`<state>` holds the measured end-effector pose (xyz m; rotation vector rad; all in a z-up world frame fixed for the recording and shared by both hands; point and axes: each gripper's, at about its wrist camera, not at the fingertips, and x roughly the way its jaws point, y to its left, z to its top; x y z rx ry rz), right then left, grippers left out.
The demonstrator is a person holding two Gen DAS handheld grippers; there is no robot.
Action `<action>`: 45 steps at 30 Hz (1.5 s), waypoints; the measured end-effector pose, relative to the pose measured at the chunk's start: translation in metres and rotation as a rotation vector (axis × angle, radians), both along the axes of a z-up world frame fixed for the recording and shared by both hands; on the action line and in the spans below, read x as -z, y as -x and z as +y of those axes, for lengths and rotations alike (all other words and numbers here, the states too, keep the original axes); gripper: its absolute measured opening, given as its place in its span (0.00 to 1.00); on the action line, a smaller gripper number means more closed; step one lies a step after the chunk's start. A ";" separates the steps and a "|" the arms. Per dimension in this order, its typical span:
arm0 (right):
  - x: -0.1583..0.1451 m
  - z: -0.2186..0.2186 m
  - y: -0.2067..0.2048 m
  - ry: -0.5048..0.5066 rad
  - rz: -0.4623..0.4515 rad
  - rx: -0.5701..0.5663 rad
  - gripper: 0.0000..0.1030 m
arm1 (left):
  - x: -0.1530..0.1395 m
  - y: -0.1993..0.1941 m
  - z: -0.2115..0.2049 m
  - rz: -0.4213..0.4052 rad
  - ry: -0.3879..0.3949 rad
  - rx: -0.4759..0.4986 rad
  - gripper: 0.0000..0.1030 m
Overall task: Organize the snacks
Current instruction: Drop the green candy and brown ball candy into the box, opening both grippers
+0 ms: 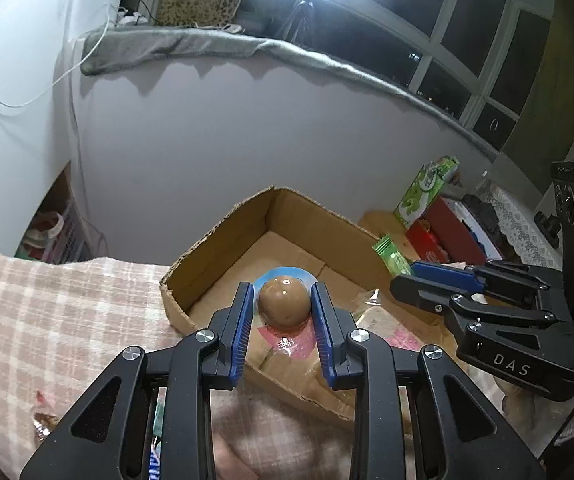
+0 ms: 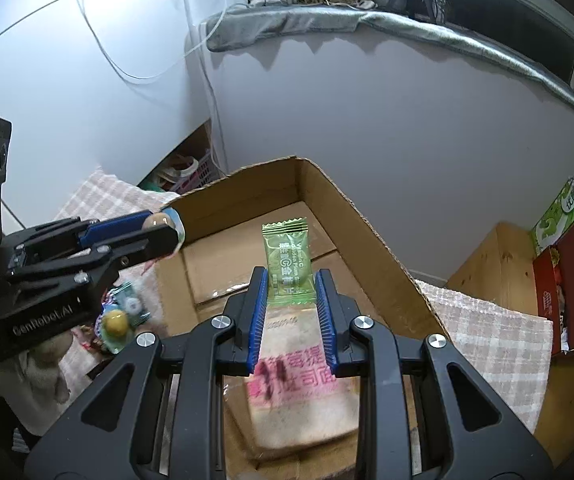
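Note:
My left gripper [image 1: 283, 308] is shut on a brown ball snack [image 1: 284, 301] in a clear domed pack with a blue and pink backing, held over the near left wall of an open cardboard box [image 1: 215, 236]. My right gripper [image 2: 292, 292] is shut on a green candy sachet [image 2: 288, 262] and holds it upright above the same box [image 2: 371, 224]. A flat bread pack with pink print [image 2: 303, 392] lies in the box under the right gripper. Each gripper shows in the other's view: the right one [image 1: 403, 276] and the left one [image 2: 167, 228].
The box sits on a pink checked cloth [image 1: 47, 312]. More wrapped snacks [image 2: 121, 316] lie on the cloth left of the box. A green carton [image 1: 427, 190] and a red box [image 2: 559, 292] stand to the right. A wall rises close behind.

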<state>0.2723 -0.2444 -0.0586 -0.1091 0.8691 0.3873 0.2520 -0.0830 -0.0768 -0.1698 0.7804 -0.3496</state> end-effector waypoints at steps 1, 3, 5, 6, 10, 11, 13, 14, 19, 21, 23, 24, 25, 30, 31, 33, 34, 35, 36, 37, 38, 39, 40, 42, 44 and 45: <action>0.003 0.000 -0.003 0.004 0.006 0.003 0.25 | 0.001 -0.002 0.000 0.003 0.000 0.000 0.27; 0.008 0.000 -0.010 0.011 0.013 0.002 0.25 | 0.004 -0.004 0.000 0.011 0.001 -0.004 0.27; 0.010 0.001 -0.012 0.025 0.010 0.008 0.25 | 0.004 -0.006 -0.001 0.018 -0.001 -0.005 0.28; 0.011 0.002 -0.013 0.030 0.007 0.010 0.25 | 0.005 -0.007 -0.001 0.024 -0.003 -0.006 0.30; 0.009 0.001 -0.010 0.035 -0.010 0.020 0.48 | 0.002 -0.006 0.002 0.021 0.002 -0.016 0.30; 0.007 0.001 -0.008 0.035 -0.019 0.023 0.49 | 0.001 -0.006 0.003 0.019 0.006 -0.015 0.30; 0.004 0.000 -0.005 0.028 -0.020 0.022 0.49 | -0.003 -0.004 0.004 0.013 0.006 -0.012 0.30; 0.002 -0.001 -0.003 0.026 -0.022 0.023 0.49 | -0.006 -0.001 0.005 0.009 0.007 -0.010 0.30; -0.012 -0.003 0.011 0.022 -0.046 0.024 0.49 | -0.023 0.014 0.011 -0.030 0.014 -0.012 0.30; -0.018 -0.005 0.018 0.013 -0.054 0.026 0.49 | -0.031 0.023 0.015 -0.047 0.015 -0.013 0.30; -0.023 -0.005 0.025 0.011 -0.064 0.026 0.49 | -0.038 0.032 0.021 -0.063 0.019 -0.020 0.30; -0.026 -0.005 0.031 0.011 -0.071 0.024 0.49 | -0.043 0.039 0.026 -0.073 0.023 -0.022 0.30; -0.029 -0.004 0.035 0.011 -0.077 0.022 0.49 | -0.046 0.043 0.028 -0.080 0.023 -0.025 0.30; -0.040 0.001 0.061 0.010 -0.104 0.005 0.54 | -0.061 0.067 0.045 -0.114 0.032 -0.045 0.30; -0.041 0.002 0.065 0.012 -0.111 0.000 0.55 | -0.063 0.073 0.049 -0.121 0.033 -0.049 0.30; -0.043 0.006 0.076 0.022 -0.132 -0.010 0.56 | -0.067 0.084 0.056 -0.136 0.031 -0.056 0.30; -0.044 0.009 0.083 0.028 -0.145 -0.018 0.56 | -0.068 0.088 0.058 -0.140 0.029 -0.058 0.30; -0.044 0.011 0.087 0.033 -0.151 -0.025 0.56 | -0.068 0.093 0.061 -0.145 0.027 -0.061 0.30; -0.044 0.014 0.092 0.040 -0.155 -0.035 0.56 | -0.068 0.100 0.067 -0.150 0.025 -0.066 0.30; -0.044 0.016 0.098 0.048 -0.161 -0.044 0.56 | -0.068 0.105 0.070 -0.152 0.024 -0.071 0.30; -0.044 0.019 0.105 0.056 -0.171 -0.056 0.56 | -0.066 0.109 0.074 -0.153 0.024 -0.078 0.30; -0.043 0.022 0.110 0.061 -0.177 -0.067 0.56 | -0.065 0.114 0.079 -0.151 0.026 -0.085 0.30; -0.042 0.024 0.114 0.068 -0.180 -0.078 0.56 | -0.063 0.119 0.084 -0.150 0.030 -0.093 0.30; -0.039 0.027 0.123 0.079 -0.175 -0.095 0.56 | -0.059 0.128 0.094 -0.145 0.039 -0.106 0.30; -0.036 0.030 0.130 0.078 -0.160 -0.110 0.56 | -0.054 0.136 0.104 -0.134 0.048 -0.117 0.30; -0.034 0.030 0.133 0.077 -0.153 -0.115 0.56 | -0.051 0.140 0.109 -0.128 0.049 -0.125 0.30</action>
